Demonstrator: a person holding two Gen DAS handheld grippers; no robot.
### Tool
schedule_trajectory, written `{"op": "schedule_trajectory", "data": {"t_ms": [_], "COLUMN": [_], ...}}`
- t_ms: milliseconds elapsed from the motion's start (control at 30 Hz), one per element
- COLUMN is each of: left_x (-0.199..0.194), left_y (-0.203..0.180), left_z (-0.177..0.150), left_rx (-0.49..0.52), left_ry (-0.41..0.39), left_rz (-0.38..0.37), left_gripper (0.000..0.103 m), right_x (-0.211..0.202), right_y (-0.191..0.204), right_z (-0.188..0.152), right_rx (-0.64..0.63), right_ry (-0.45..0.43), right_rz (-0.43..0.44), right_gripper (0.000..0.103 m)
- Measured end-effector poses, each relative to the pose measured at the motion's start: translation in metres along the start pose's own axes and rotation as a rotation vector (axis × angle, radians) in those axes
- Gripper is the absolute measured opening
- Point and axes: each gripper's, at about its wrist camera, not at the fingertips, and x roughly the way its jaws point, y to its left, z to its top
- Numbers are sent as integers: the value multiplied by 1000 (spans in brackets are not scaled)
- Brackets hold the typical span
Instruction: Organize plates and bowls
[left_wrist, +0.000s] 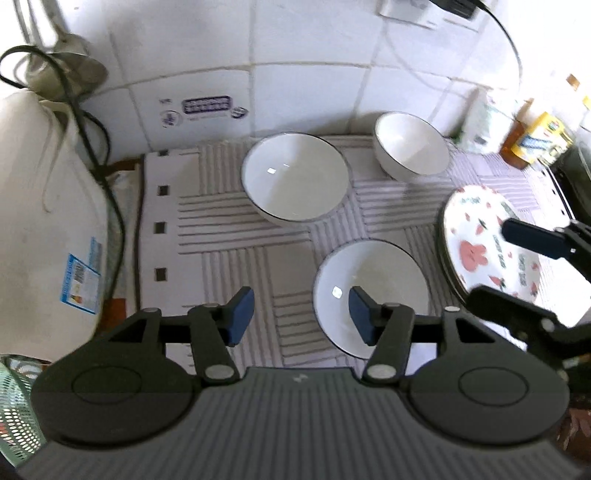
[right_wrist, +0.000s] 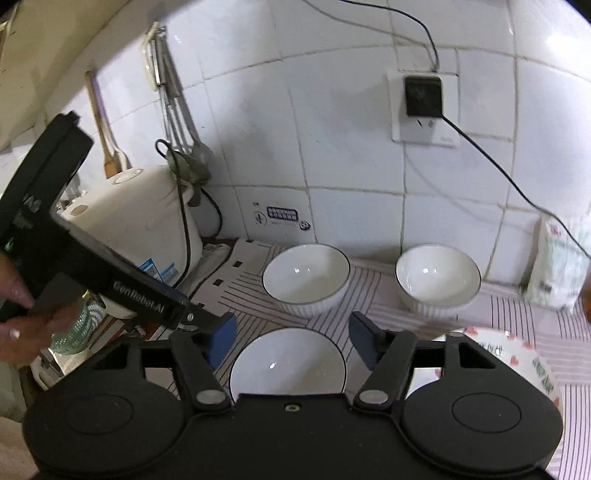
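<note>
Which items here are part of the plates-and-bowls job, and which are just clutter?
Job items: three white dark-rimmed bowls; white rabbit-print plate.

Clutter: white rice cooker; black wall plug; hanging utensils; yellow-labelled bottles.

Home kitchen: white tiled wall w/ wall socket & plugged adapter, ladles hanging up left of the fingers, rice cooker on worktop, white bowls on a striped cloth ahead, condiment bottles far right.
</note>
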Motion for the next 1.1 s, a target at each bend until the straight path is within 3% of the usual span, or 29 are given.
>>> {"op": "schedule_trajectory", "data": {"t_ms": [100,267,433,633,767,900,967,1067,1100], "left_x": [-2,-2,15,62,97,121,128,135,138], "left_y": [10,20,32,47,51,51,54,58,58], "left_z": [10,32,55,74,78,79,79,79,79], "left_rx": [-14,19,4,-39,-44,-19,-40,-79,-84], "left_ry": [-5,-52,-105,-131,-97,-48,-13,26,39], "left_rz": [31,69,59,34,42,65,45,14,25], "left_gripper": [66,79,93,93,92,85,72,51,38], "right_x": [5,22,50,100,138,165,173,185,189], "right_y": [-1,-10,-21,-35,-46,-56,-60,-60,-59], "right_z": [6,20,27,20,14,16,18,23,24], "right_rx": [-46,-71,-55,-22,28,119,167,185,184], "right_ry": [-27,-70,-63,0,70,114,117,147,165], "right_rz": [7,-4,9,21,12,5,6,-27,-48], "right_gripper": [88,89,89,88,85,82,76,57,48]}}
